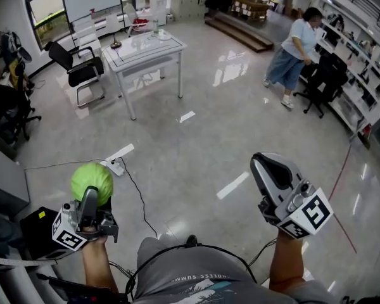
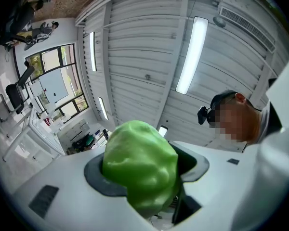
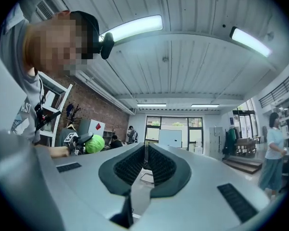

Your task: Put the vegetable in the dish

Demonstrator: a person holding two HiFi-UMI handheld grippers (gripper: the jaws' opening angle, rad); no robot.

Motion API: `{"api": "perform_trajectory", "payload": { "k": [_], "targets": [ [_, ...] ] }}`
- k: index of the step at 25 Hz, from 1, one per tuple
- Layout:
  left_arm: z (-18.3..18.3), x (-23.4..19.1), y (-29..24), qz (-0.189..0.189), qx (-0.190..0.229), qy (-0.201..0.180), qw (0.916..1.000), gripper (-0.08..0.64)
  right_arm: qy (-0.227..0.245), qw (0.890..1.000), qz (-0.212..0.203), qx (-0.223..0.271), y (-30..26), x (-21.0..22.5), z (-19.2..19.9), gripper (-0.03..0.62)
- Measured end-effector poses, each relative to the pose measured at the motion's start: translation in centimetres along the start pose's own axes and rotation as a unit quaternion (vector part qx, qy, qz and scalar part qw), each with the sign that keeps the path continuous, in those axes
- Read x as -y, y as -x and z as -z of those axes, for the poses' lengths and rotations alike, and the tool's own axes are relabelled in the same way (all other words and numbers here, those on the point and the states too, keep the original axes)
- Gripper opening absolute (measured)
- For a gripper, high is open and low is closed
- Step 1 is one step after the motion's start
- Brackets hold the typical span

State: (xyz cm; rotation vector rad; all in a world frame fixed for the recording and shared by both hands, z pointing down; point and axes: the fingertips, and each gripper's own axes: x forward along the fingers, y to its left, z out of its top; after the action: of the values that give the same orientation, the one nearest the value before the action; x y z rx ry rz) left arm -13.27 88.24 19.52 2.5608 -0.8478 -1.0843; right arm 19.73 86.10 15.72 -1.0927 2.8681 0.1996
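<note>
A round, light green vegetable (image 1: 92, 180) sits between the jaws of my left gripper (image 1: 92, 194), low at the left of the head view, above a glossy floor. In the left gripper view the vegetable (image 2: 139, 165) fills the gap between the two dark pads, which press on it from both sides while the gripper points up toward the ceiling. My right gripper (image 1: 261, 161) is held out at the right with nothing in it. Its ribbed pads (image 3: 130, 167) meet at the tips. From the right gripper view the vegetable (image 3: 95, 143) shows far off at the left. No dish shows in any view.
A white table (image 1: 145, 49) stands ahead at the far left, with a black office chair (image 1: 79, 68) beside it. A power strip (image 1: 117, 165) and its cable lie on the floor near my left hand. A person (image 1: 297, 49) stands by shelves at the far right.
</note>
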Motion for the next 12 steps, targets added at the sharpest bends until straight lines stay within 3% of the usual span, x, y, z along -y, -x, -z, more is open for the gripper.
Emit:
{"api": "perform_trajectory", "payload": {
  "k": [5, 12],
  "targets": [
    [0.9, 2.4, -3.5, 0.019, -0.004, -0.004, 0.9998, 0.270, -0.011, 1.000, -0.004, -0.002, 1.7, 1.5, -1.9, 0.008],
    [2.4, -3.6, -8.0, 0.030, -0.021, 0.024, 0.9991, 0.270, -0.017, 1.000, 0.008, -0.005, -2.7, 4.7, -0.3, 0.008]
  ]
}}
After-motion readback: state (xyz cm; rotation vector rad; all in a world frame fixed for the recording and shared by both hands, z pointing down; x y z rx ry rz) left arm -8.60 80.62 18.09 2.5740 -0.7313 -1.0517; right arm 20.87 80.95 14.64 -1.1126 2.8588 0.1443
